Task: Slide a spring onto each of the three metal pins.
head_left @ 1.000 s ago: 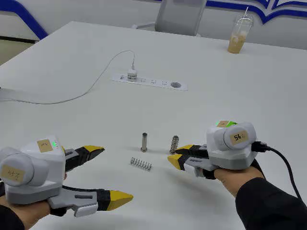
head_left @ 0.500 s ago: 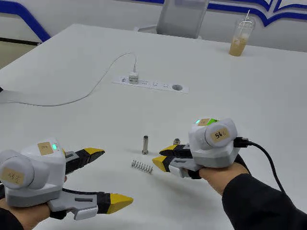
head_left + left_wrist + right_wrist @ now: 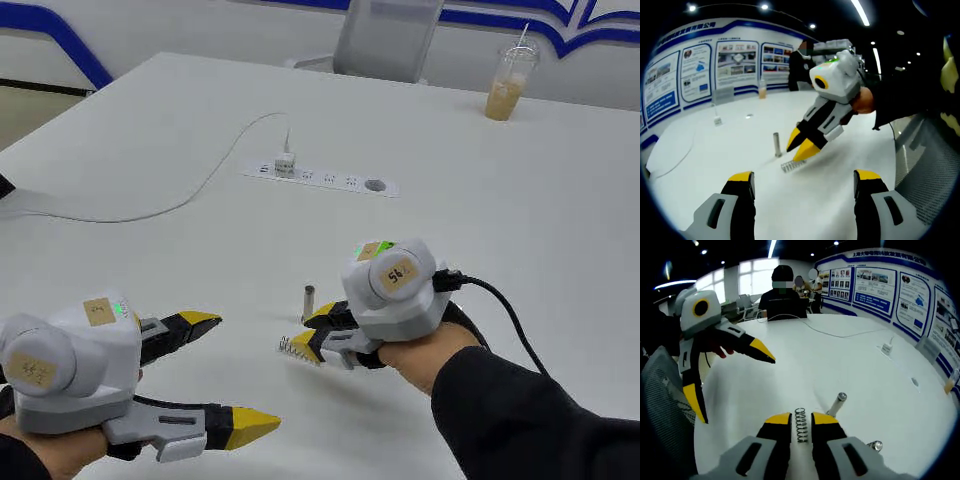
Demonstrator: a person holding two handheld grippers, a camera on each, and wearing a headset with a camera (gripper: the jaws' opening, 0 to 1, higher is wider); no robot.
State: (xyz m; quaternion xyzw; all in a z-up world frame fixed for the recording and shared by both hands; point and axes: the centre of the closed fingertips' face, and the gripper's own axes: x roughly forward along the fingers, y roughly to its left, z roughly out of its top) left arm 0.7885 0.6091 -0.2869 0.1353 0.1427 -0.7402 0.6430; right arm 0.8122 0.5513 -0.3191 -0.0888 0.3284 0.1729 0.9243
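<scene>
had my right gripper [image 3: 800, 416] barely open, spring [image 3: 800, 426] lay between its tips, pin [image 3: 836, 404] stood just past them, left gripper [image 3: 804, 175] gaped wide, empty

A broad white desk [image 3: 120, 130] takes up most of the room, with a grey chair [image 3: 385, 35] at its far edge. White walls [image 3: 200, 20] carry a blue stripe [image 3: 70, 50] and blue-framed posters [image 3: 700, 65]. Ceiling lights [image 3: 860, 11] glow, and bright windows [image 3: 757, 270] stand beyond the desk.
</scene>
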